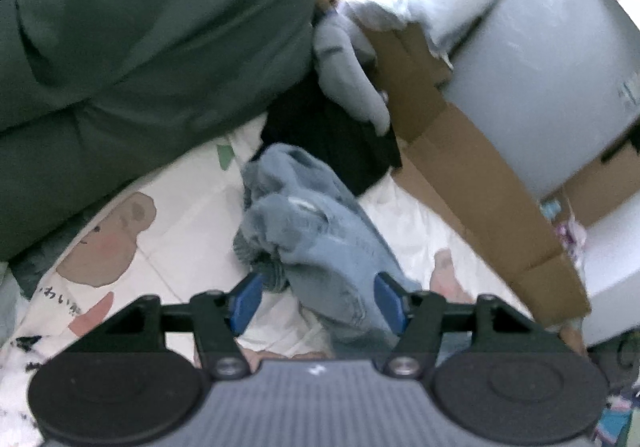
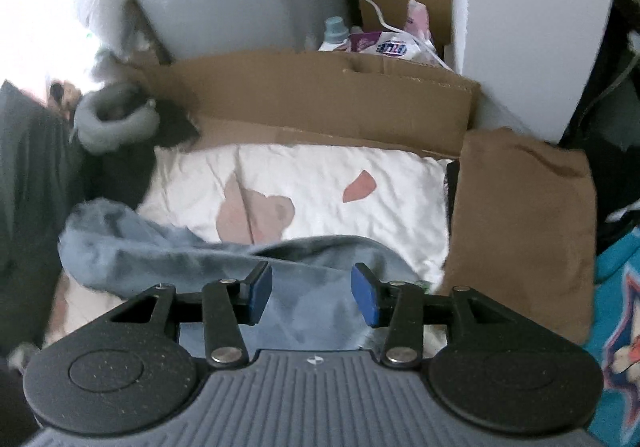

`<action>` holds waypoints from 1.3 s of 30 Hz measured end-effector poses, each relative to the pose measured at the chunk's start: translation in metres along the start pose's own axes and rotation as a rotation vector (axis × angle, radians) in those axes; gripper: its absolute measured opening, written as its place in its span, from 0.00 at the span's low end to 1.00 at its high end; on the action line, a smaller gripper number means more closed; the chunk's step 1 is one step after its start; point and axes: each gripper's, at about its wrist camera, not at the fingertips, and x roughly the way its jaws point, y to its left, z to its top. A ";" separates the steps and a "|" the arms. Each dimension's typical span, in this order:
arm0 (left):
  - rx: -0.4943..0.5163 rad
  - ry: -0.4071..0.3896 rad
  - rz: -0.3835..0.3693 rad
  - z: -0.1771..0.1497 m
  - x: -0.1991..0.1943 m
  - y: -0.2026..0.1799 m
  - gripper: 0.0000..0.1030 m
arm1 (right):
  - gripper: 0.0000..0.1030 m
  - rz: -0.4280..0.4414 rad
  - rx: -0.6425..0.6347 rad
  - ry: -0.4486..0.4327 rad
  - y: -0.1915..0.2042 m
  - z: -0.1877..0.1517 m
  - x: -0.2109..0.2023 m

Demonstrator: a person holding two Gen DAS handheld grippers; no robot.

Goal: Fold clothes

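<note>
A crumpled light-blue garment (image 1: 316, 235) lies on a white bedsheet with a bear print (image 1: 168, 223). My left gripper (image 1: 318, 301) is open, its blue pads on either side of the garment's near end, not closed on it. In the right wrist view the same blue garment (image 2: 168, 251) stretches from the left to beneath my right gripper (image 2: 312, 297), which is open above the cloth with the jaws wide apart. The white bear-print sheet (image 2: 320, 183) lies beyond it.
A large dark-green cushion (image 1: 140, 47) fills the left. A grey garment (image 1: 348, 71) and black cloth (image 1: 328, 131) lie behind. A cardboard flap (image 1: 460, 151) and a white box (image 1: 548, 59) stand right. A folded brown garment (image 2: 520, 223) lies right; bottles (image 2: 336, 33) stand behind cardboard (image 2: 320, 87).
</note>
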 end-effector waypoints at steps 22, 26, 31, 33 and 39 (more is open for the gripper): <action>-0.143 0.060 0.014 0.036 0.103 0.004 0.63 | 0.49 0.052 -0.060 0.042 0.056 0.027 0.082; -0.150 0.062 0.029 0.038 0.121 0.006 0.63 | 0.49 0.070 -0.112 0.043 0.069 0.034 0.098; -0.188 0.050 0.038 0.043 0.142 0.013 0.63 | 0.49 0.104 -0.173 0.050 0.088 0.043 0.123; -0.204 0.045 0.030 0.047 0.152 0.017 0.63 | 0.49 0.119 -0.198 0.050 0.097 0.046 0.134; -0.344 0.020 0.046 0.056 0.172 0.044 0.63 | 0.49 0.159 -0.254 0.056 0.123 0.049 0.172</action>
